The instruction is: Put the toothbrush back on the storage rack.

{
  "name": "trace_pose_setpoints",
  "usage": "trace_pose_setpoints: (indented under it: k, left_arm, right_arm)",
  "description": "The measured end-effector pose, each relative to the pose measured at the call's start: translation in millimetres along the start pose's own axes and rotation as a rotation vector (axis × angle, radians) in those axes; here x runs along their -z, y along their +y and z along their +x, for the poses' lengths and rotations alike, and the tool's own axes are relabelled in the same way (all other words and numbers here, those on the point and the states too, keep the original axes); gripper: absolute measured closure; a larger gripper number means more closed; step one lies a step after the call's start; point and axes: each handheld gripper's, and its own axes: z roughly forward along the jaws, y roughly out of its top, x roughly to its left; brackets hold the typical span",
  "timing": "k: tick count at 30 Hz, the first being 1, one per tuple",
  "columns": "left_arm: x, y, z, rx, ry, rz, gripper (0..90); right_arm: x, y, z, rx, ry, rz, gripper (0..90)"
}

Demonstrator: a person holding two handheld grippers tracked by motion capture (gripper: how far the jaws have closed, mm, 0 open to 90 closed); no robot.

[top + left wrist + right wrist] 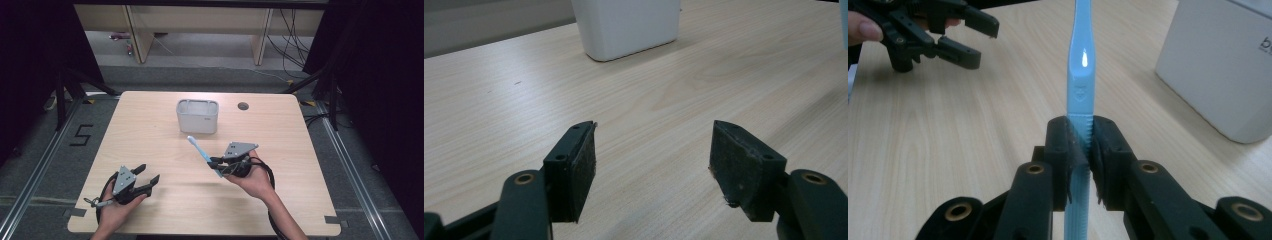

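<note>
Your right claw (1080, 150) hides the middle of the toothbrush (1081, 75) handle, and the brush's head runs off the top edge of the right gripper view. The bin (626, 25) is cut off at the top in the left gripper view. The lettering on the bin is too small for you to read.

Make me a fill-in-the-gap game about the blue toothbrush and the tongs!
1. The right tongs are shut on a blue ____.
2. The left tongs are ____, with nothing between them.
3. The white tub stands on the wooden ____.
4. The toothbrush is light ____.

Missing words: toothbrush; open; table; blue
</note>
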Motion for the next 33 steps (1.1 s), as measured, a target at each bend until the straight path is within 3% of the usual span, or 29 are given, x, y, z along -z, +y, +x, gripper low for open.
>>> trace_pose_setpoints:
  k: [2, 3, 5, 6, 11, 12, 15, 22, 23, 25, 30, 31, 33]
  left_arm:
    - [-0.1, 0.0, -0.1, 0.000, -0.001, -0.001, 34.5]
    - [-0.1, 0.0, -0.1, 0.000, -0.001, 0.000, 34.5]
    - [-0.1, 0.0, -0.2, -0.001, 0.000, 0.001, 34.5]
    - [-0.1, 0.0, -0.3, -0.001, 0.000, 0.001, 34.5]
    - [-0.1, 0.0, 0.0, 0.000, 0.000, 0.000, 34.5]
    - [-0.1, 0.0, 0.0, 0.000, 0.000, 0.000, 34.5]
    - [-0.3, -0.2, 0.2, 0.001, -0.002, -0.005, 34.5]
    - [0.7, -0.2, 1.0, 0.013, -0.003, -0.007, 34.4]
    - [0.6, -0.4, 1.9, 0.020, -0.007, -0.013, 34.3]
    - [0.7, -0.5, 3.0, 0.035, -0.011, -0.025, 34.3]
    - [4.1, 9.9, 1.5, 0.075, -0.035, -0.064, 33.9]
    - [4.5, 12.9, 1.2, 0.079, -0.043, -0.075, 33.8]
    - [4.3, 18.7, -0.5, 0.098, -0.059, -0.101, 33.7]
  right_arm:
    - [1.0, 0.0, -2.8, 0.012, -0.004, -0.018, 78.9]
    - [1.8, -0.5, -2.3, -0.020, -0.016, -0.030, 78.9]
    - [3.4, -0.1, -4.2, -0.017, -0.025, -0.045, 78.9]
    - [4.0, -0.1, -2.9, -0.044, -0.014, -0.042, 78.9]
    - [5.1, 0.3, -6.8, -0.032, -0.037, -0.103, 78.9]
    - [5.1, 0.0, -5.9, -0.058, -0.041, -0.122, 78.9]
    - [6.7, -0.1, -6.4, -0.083, -0.029, -0.112, 78.9]
    - [2.5, -2.5, -5.7, -0.061, -0.045, -0.165, 78.9]
    - [3.5, -2.4, -4.2, -0.080, -0.024, -0.146, 78.9]
    - [2.0, -2.5, -4.2, -0.062, -0.040, -0.183, 78.9]
    - [1.7, -2.1, -2.3, -0.064, -0.053, -0.190, 78.9]
    - [1.9, -2.1, 0.2, -0.097, -0.042, -0.176, 78.8]
    - [-0.6, -1.8, -0.1, -0.089, -0.046, -0.197, 78.9]
